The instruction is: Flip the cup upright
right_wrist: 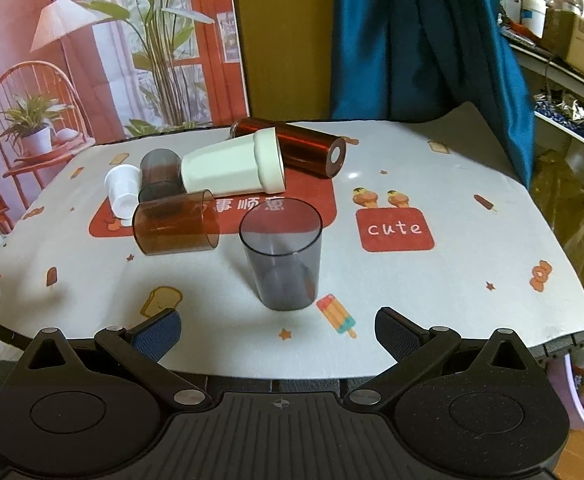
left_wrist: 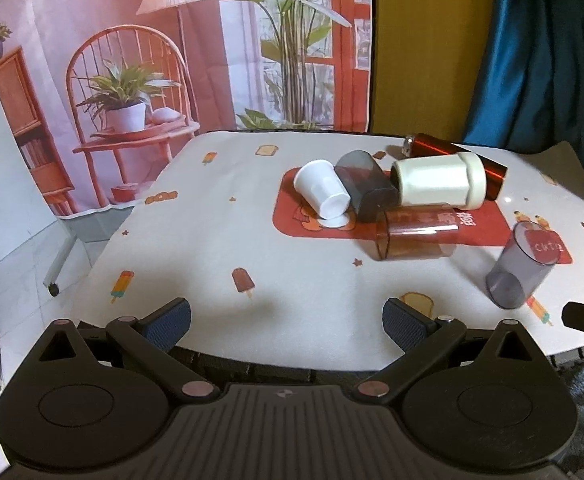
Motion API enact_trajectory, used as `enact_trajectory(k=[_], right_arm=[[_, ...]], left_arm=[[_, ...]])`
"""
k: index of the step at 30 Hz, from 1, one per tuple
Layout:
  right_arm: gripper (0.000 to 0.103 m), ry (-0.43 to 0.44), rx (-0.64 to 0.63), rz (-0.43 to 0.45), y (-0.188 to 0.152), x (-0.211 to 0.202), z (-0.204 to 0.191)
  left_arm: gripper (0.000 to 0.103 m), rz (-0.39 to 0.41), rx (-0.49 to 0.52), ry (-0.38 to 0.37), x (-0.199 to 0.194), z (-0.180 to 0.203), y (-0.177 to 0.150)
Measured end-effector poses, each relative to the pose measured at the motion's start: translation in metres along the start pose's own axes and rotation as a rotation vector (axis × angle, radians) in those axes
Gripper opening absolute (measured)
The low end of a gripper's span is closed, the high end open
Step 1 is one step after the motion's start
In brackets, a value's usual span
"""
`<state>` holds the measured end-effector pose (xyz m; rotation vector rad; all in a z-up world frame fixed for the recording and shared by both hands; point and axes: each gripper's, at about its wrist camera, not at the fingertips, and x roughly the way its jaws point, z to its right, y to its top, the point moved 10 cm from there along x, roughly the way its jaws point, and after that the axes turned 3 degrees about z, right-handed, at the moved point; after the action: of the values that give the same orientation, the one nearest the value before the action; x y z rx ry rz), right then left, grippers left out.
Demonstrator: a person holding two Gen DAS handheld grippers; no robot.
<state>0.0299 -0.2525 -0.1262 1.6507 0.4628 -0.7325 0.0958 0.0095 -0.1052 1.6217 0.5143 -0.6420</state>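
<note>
both hand-held grippers are spread wide and pinch nothing: the right hand-held gripper (right_wrist: 278, 330) hovers just short of the grey cup (right_wrist: 281, 255), the left hand-held gripper (left_wrist: 287, 322) sits well off to that cup's left; the grey cup stands upright, mouth up, on the counter (right_wrist: 472, 280), so one flip looks done; beyond it lie the amber cup (right_wrist: 175, 228), the dark cup (right_wrist: 162, 176), the small white cup (right_wrist: 124, 192), the cream tumbler (right_wrist: 232, 168) and the red bottle (right_wrist: 292, 146), all on their sides, still to be righted; the counter wears a pale cloth with ice-lolly prints; behind hang a printed room backdrop (right_wrist: 104, 40) and a blue curtain (right_wrist: 420, 36).
</note>
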Motion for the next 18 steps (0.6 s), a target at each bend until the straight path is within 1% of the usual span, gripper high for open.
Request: enact_trajectory(k=[2,6,10,14,18], right_arm=[[0.103,-0.003,-0.004,0.006,-0.0006,-0.0047,0.0005],[0.103,-0.013,-0.007,0.019,0.0004,-0.0107,0.0029],[0.103,-0.019,-0.01,0.019,0.0,-0.0095,0.0022],[0.103,-0.015,-0.019,0.037,0.0018,-0.0101,0.0],[0.103,-0.009,-0.023,0.036,0.0006,-0.0096,-0.0004]], left_arm=[[0.103,0.0,0.001,-0.017,-0.0042,0.0032,-0.0014],[0.103,0.014,-0.002,-0.018,-0.0072,0.0046,-0.002],[0.103,-0.008,-0.013,-0.015,-0.002,0.002,-0.0038],[0.103,0.0,-0.022,-0.015,-0.0033,-0.0011,-0.0033],[0.103,-0.01,-0.029,-0.021,-0.0022,0.0009,-0.0047]])
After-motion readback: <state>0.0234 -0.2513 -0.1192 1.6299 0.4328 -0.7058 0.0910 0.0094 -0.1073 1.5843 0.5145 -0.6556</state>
